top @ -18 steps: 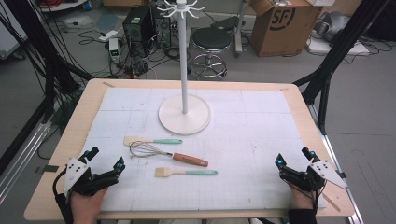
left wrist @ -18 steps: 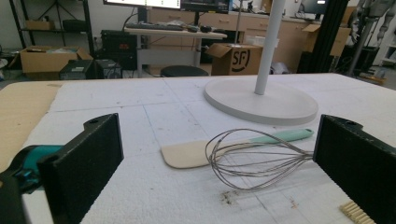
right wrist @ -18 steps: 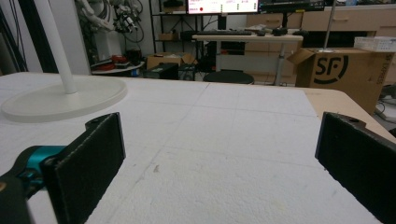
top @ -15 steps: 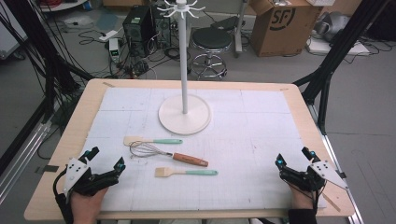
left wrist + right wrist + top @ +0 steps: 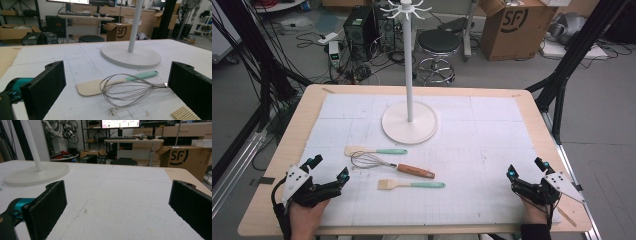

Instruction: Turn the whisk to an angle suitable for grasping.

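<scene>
White gridded mat (image 5: 492,145) on wooden table (image 5: 297,130), cluttered workshop floor (image 5: 492,75) beyond; both tools (image 5: 328,169) (image 5: 527,167) wide open, empty.

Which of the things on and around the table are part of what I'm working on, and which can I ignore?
Likely in play:
whisk, nearest the open left gripper
spatula
brush
white hook stand
open right gripper

Just lying about:
black stool
cardboard box
computer tower
</scene>
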Action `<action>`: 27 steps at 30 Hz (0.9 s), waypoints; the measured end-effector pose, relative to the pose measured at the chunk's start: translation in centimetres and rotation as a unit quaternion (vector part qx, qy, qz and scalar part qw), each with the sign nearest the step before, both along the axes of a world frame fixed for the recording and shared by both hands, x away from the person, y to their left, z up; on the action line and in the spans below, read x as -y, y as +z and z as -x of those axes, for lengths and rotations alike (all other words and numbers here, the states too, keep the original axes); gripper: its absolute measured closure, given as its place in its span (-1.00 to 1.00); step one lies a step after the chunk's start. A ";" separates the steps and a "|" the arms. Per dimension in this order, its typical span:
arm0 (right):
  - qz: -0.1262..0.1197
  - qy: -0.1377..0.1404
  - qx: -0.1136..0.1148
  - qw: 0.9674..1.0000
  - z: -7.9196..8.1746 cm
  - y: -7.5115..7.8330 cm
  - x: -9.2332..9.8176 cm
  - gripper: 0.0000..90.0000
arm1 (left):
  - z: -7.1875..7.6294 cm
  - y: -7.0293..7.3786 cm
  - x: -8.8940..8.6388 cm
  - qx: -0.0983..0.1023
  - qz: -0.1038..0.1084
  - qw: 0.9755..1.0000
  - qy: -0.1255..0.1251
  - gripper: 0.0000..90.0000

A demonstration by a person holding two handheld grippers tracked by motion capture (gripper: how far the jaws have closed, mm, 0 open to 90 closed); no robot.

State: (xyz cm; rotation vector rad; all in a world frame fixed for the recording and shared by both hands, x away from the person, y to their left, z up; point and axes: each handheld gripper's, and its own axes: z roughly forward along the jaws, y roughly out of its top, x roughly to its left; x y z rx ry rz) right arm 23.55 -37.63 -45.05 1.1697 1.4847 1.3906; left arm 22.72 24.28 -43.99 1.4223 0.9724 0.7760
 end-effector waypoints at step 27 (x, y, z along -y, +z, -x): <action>-0.019 0.003 0.005 1.000 0.0 0.1 0.2 -0.99 | -6.5 3.5 4.6 -0.093 -0.154 0.964 -0.194 -0.95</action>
